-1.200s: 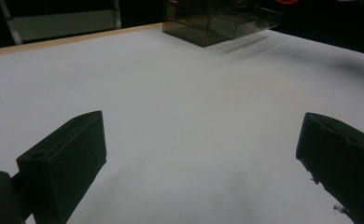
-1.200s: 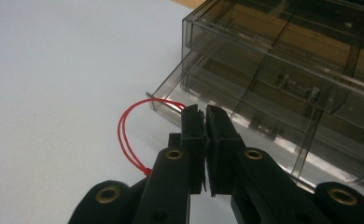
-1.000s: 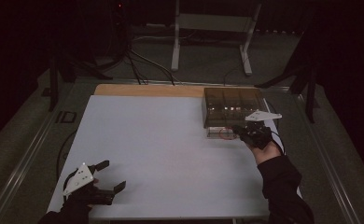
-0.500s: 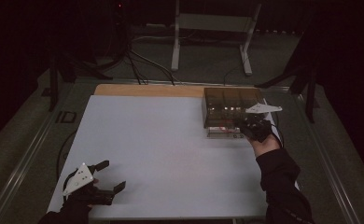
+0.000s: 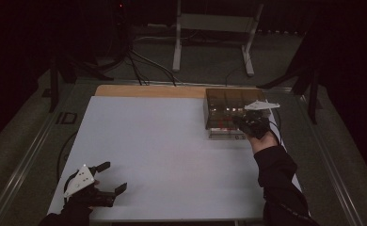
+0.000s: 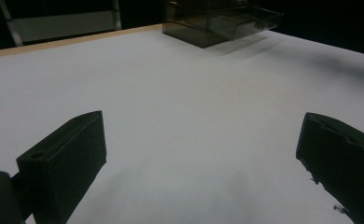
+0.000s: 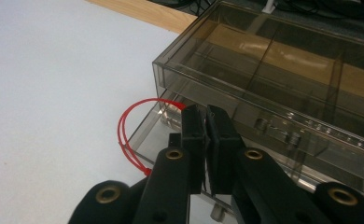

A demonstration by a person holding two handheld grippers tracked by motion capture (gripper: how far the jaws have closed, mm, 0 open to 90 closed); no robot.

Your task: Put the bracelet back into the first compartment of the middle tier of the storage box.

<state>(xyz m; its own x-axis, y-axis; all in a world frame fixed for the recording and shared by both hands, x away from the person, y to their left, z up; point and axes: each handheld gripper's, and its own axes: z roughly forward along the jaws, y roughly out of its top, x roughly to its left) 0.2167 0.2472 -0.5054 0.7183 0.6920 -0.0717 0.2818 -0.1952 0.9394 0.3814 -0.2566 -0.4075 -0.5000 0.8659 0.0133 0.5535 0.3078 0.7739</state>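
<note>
Box: we see a smoky transparent plastic drawer box [image 5: 232,104] at the far right of the white table top [image 5: 163,150], its bottom drawer [image 7: 171,135] pulled out a little.

Right claw: our right gripper [image 7: 203,114] is clenched, jaws pressed together at the open drawer's front, on a thin red wire loop [image 7: 131,126] that arcs out to the side.

Left claw: our left gripper [image 6: 203,154] is released, jaws wide apart and bare, near the table's near left corner, well apart from the box.

Around: a bare wooden strip [image 5: 148,91] runs along the far edge; a pale metal stand [image 5: 214,28] and dark cables [image 5: 139,61] lie beyond.

In the way: the drawer's clear front wall stands just beside the clenched jaws.
</note>
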